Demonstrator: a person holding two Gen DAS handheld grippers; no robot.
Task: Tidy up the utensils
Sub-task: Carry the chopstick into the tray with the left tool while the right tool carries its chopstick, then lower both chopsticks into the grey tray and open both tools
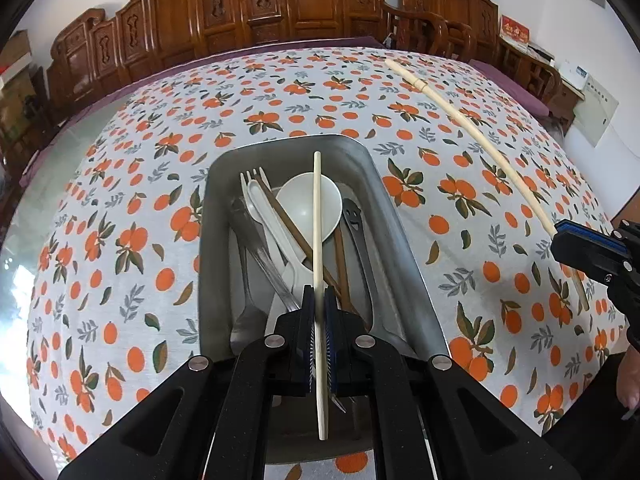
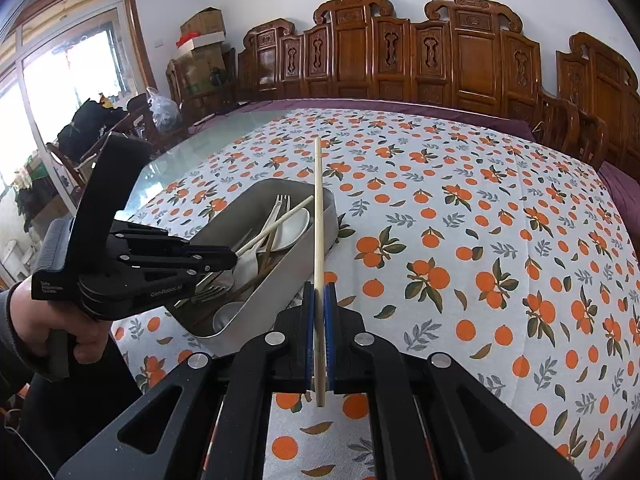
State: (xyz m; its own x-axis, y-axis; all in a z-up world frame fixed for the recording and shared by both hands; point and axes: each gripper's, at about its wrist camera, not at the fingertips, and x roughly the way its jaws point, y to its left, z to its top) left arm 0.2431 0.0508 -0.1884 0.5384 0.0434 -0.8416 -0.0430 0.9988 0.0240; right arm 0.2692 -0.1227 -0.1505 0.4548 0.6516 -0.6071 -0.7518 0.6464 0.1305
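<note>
My left gripper (image 1: 319, 292) is shut on a cream chopstick (image 1: 317, 208), held lengthwise just above the metal tray (image 1: 372, 184). In the tray lie a pale fork (image 1: 256, 178), white spoons (image 1: 308, 204), brown chopsticks, a grey smiley-face spoon (image 1: 354, 216) and metal cutlery. My right gripper (image 2: 319, 286) is shut on a second cream chopstick (image 2: 318, 208), which points forward past the tray's right wall (image 2: 260, 304). In the right wrist view the left gripper (image 2: 234, 256), held by a hand (image 2: 36, 320), angles its chopstick (image 2: 276, 222) down over the tray. In the left wrist view the right gripper (image 1: 560, 236) sits at the right edge.
An orange-print tablecloth (image 2: 480, 240) covers most of the table, with bare glass (image 2: 192, 152) at its far left. Carved wooden chairs (image 2: 440, 60) line the far side. Boxes and bags stand by the window at the left.
</note>
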